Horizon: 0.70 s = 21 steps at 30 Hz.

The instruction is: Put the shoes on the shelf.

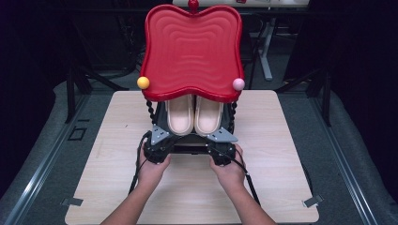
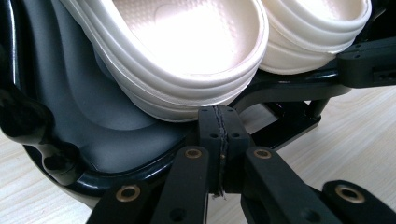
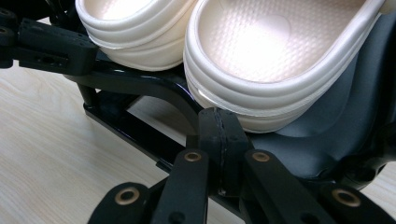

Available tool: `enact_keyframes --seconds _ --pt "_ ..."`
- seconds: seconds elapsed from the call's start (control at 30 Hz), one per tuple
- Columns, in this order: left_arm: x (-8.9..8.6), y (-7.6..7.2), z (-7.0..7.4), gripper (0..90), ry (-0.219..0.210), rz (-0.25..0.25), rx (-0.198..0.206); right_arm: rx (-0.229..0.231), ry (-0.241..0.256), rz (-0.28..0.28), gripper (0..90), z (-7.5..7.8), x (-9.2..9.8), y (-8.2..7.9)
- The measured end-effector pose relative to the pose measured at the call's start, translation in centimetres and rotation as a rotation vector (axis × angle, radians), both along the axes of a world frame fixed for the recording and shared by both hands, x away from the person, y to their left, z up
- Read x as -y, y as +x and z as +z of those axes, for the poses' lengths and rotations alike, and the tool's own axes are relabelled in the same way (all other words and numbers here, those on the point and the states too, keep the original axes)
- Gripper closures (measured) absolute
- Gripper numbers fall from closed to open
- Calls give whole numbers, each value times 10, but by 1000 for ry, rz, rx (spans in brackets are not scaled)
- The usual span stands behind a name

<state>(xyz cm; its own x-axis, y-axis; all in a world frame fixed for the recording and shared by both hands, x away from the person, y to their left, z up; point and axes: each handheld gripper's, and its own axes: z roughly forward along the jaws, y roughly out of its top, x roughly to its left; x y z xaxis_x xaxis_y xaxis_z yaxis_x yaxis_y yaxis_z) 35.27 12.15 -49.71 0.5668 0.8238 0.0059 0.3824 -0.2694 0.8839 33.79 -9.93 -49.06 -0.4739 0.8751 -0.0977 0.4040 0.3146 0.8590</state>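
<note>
A wooden table [image 1: 117, 154] carries a tiered rack whose red top tray [image 1: 191, 49] has wavy ridges, a yellow ball [image 1: 143, 82] at its front left corner and a pink ball [image 1: 238, 84] at its front right. Under that tray, on a black lower shelf [image 2: 121, 140], sits a pair of cream slippers side by side, heels toward the person: the left slipper [image 1: 180, 115] and the right slipper [image 1: 208, 115].

The left gripper [image 1: 157, 145] is held at the shelf's front left edge and the right gripper [image 1: 220, 146] at its front right edge, each just below and in front of a slipper heel. In the left gripper view the two black jaws stand pressed together with no gap, their tips just under the rounded heel of the left slipper [image 2: 187, 51] and against the shelf's front rim; whether they touch the sole cannot be told. The right gripper view mirrors this: jaws clenched flat on each other, nothing between them, tips right beneath the heel of the right slipper [image 3: 280, 51], with the black frame [image 3: 140, 81] curving off to the side over the bare wood.
</note>
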Motion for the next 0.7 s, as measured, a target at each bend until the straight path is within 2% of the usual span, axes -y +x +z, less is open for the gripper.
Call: enact_keyframes --seconds 0.17,0.33,0.37,0.43,0.5,0.63,0.67,0.7 --pt "-2 -1 -1 880 -2 -5 3 4 7 -2 882 -3 2 -1" --pt "-5 -3 1 866 -8 -8 6 18 46 7 871 3 4 -5" --pt "-7 -6 3 861 -23 -7 24 26 58 9 863 6 5 -7" --pt "-8 -6 5 858 -28 -7 29 28 63 11 859 7 6 -8" --pt "-11 -8 8 833 -40 -9 40 32 91 10 822 10 10 -11" --pt "-16 -9 16 803 -62 -5 53 39 115 -6 776 14 15 -13" --pt "-17 -9 17 768 -72 -1 63 48 146 -20 734 18 18 -12" --pt "-18 -8 19 768 -79 3 69 48 146 -20 734 18 18 -12"
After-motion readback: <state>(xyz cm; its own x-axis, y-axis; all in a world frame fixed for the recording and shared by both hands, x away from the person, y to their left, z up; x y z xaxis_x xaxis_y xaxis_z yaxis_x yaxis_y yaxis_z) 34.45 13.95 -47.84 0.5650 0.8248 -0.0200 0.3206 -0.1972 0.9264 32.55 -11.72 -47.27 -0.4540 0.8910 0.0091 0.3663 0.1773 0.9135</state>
